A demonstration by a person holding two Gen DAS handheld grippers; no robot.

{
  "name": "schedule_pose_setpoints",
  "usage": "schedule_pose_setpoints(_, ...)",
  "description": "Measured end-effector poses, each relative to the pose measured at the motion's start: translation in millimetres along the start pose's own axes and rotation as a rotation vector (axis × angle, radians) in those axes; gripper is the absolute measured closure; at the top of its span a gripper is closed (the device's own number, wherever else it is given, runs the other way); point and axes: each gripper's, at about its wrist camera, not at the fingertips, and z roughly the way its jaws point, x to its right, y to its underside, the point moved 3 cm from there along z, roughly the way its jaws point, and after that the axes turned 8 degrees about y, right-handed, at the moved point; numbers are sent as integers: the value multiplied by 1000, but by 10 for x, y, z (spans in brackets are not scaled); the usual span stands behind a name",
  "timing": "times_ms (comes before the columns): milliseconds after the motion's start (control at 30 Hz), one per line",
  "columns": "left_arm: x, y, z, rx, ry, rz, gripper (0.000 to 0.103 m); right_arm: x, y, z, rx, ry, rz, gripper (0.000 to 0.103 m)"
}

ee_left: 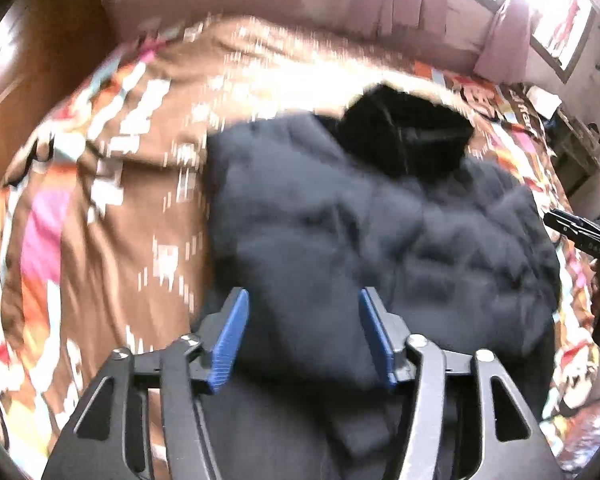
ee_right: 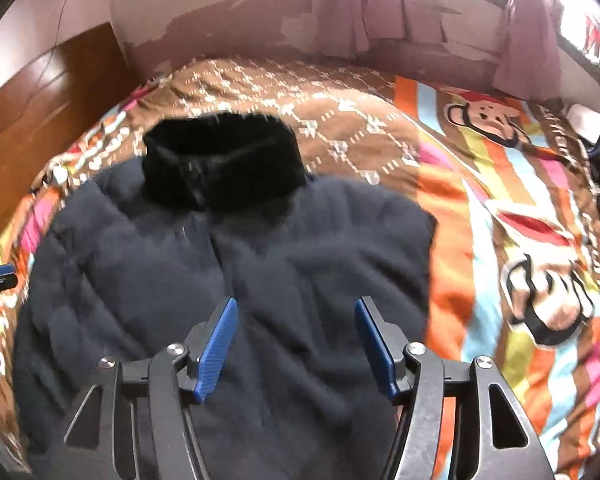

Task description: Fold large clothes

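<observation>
Right wrist view: a patterned bedspread (ee_right: 480,208) carries the dark padded jacket (ee_right: 228,280), spread flat with its black fur collar (ee_right: 224,164) farthest away — laid out, I judge, for folding. Right gripper (ee_right: 296,336) and left gripper (ee_left: 304,336) hover above it, jaws wide, holding nothing. No containers visible.

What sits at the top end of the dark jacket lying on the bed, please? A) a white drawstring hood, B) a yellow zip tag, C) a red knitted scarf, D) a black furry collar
D: in the right wrist view a black furry collar tops the dark jacket, which lies on the patterned bedspread; the left wrist view shows the same black collar.
</observation>
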Motion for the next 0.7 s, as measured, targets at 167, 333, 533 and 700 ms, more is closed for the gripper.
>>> schedule_pose_setpoints(167, 12, -651, 454, 14, 62, -6, 51, -51, -498, 336, 18, -24, -9, 45)
schedule_pose_setpoints(333, 188, -1289, 1022, -12, 98, 77, 51, -56, -981, 705, -20, -78, -25, 45)
schedule_pose_setpoints(533, 296, -1793, 1566, -15, 92, 135, 51, -159, -1366, 1149, -72, -96, -60, 45)
schedule_pose_setpoints(700, 268, -1958, 1807, -18, 100, 95, 56, -304, -1501, 1400, -88, -90, -90, 60)
